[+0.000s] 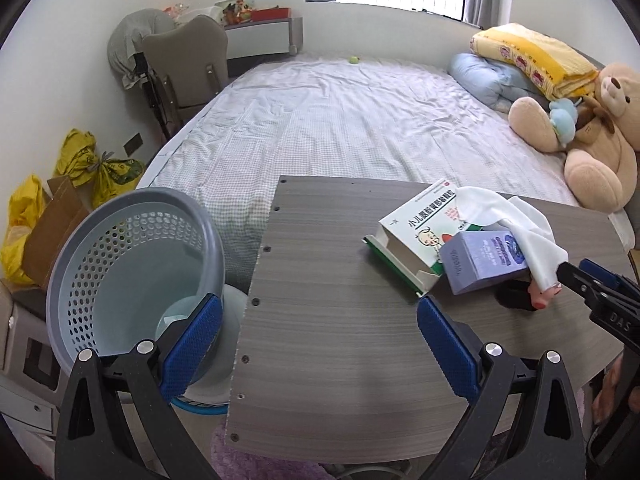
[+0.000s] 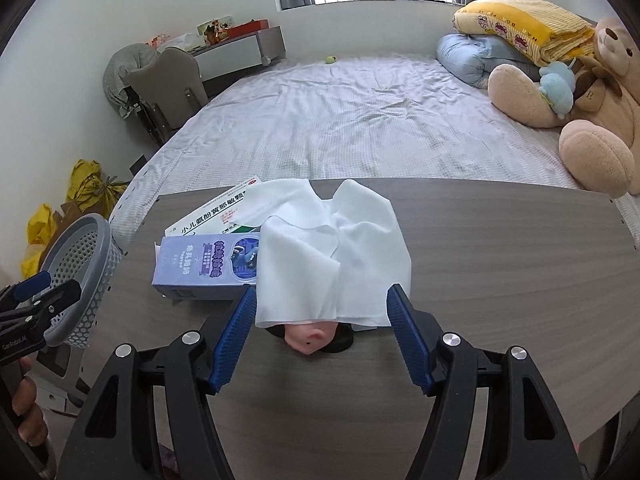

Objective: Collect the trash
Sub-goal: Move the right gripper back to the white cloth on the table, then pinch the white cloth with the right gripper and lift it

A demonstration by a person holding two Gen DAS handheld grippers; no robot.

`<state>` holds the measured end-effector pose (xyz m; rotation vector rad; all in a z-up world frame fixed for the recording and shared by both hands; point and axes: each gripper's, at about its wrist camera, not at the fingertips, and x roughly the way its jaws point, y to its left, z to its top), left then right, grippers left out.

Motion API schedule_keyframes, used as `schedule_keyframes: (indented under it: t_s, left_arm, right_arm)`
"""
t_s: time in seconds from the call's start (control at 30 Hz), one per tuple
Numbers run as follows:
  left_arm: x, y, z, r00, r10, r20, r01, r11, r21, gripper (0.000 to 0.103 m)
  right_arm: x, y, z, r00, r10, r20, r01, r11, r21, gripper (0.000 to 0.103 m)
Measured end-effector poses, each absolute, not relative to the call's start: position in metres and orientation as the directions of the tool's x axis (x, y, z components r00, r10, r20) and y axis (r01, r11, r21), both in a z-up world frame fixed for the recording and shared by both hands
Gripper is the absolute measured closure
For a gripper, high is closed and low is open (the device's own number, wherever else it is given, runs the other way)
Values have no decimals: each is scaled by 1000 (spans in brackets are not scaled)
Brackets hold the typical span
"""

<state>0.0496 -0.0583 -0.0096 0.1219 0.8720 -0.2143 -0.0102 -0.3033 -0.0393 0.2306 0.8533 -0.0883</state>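
On the grey wooden tabletop point(image 2: 500, 272) a white cloth point(image 2: 340, 248) lies crumpled over a small pink doll head point(image 2: 308, 338). To its left are a purple box point(image 2: 204, 268) and a white-and-green medicine box point(image 2: 216, 216). My right gripper point(image 2: 322, 296) is open, its blue pads on either side of the cloth's near edge without pressing it. In the left wrist view my left gripper point(image 1: 318, 308) is open over the table's left edge with nothing in it. A grey perforated basket point(image 1: 132, 264) stands just left of it. The boxes point(image 1: 484, 260) and cloth point(image 1: 516, 216) lie to its front right.
Behind the table is a bed point(image 1: 340, 120) with a teddy bear point(image 1: 592, 136), pillows point(image 1: 532, 56) and a small green ball point(image 1: 354, 60). A chair point(image 1: 188, 68) stands at the far left. Yellow bags point(image 1: 100, 168) and cardboard point(image 1: 52, 232) sit on the floor by the basket.
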Motion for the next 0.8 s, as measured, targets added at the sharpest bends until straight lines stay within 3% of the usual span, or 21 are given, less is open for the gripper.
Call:
schedule_keyframes:
  t_s: [0.47, 0.73, 0.8]
  left_arm:
    - [48, -84, -6, 617, -132, -776, 264, 963, 46, 7]
    - [45, -94, -6, 614, -134, -777, 281, 958, 57, 7]
    - [44, -95, -6, 614, -134, -778, 283, 957, 59, 7]
  right_arm:
    - [39, -338, -66, 609, 70, -790, 152, 967, 203, 28]
    - [54, -351, -76, 603, 156, -782, 121, 951, 283, 28]
    - [56, -349, -79, 596, 180, -782, 102, 950, 296, 35]
